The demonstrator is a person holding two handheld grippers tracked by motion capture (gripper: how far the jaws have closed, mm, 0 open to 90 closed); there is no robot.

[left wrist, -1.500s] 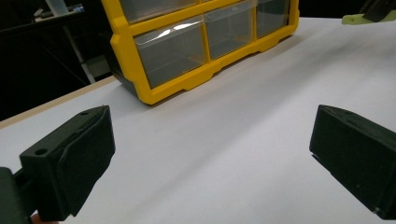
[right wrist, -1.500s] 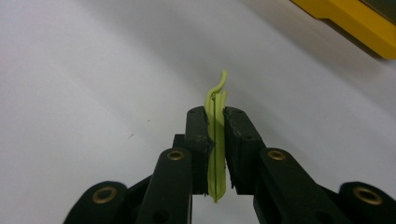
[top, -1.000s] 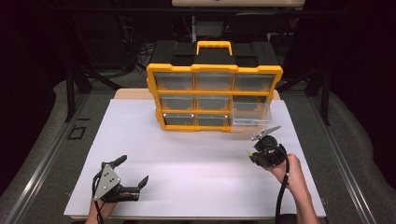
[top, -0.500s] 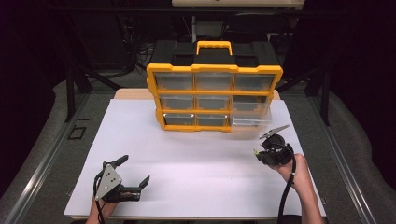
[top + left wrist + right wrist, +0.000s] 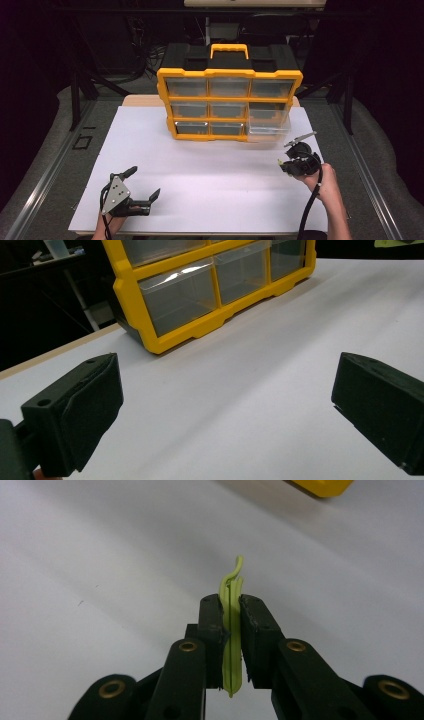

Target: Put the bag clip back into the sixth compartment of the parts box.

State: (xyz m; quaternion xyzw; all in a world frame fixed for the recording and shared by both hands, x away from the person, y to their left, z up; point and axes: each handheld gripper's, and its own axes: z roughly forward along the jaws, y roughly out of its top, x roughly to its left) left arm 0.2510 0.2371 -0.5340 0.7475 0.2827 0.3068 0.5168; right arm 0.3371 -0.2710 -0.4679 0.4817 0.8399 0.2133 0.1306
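Left gripper (image 5: 142, 189): jaws spread wide, holding nothing; low over the white table (image 5: 210, 170)
Right gripper (image 5: 231, 611): clamped on a thin yellow-green strip (image 5: 231, 630); near the yellow organizer (image 5: 229, 106)

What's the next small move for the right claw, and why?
Probably lower the right claw toward the white sheet and set the item down. It is shut on a thin yellow-green item held edge-on above bare sheet, and the organizer's bottom-right drawer stands pulled out just behind it. The left claw is wide open, low over the sheet, holding nothing.
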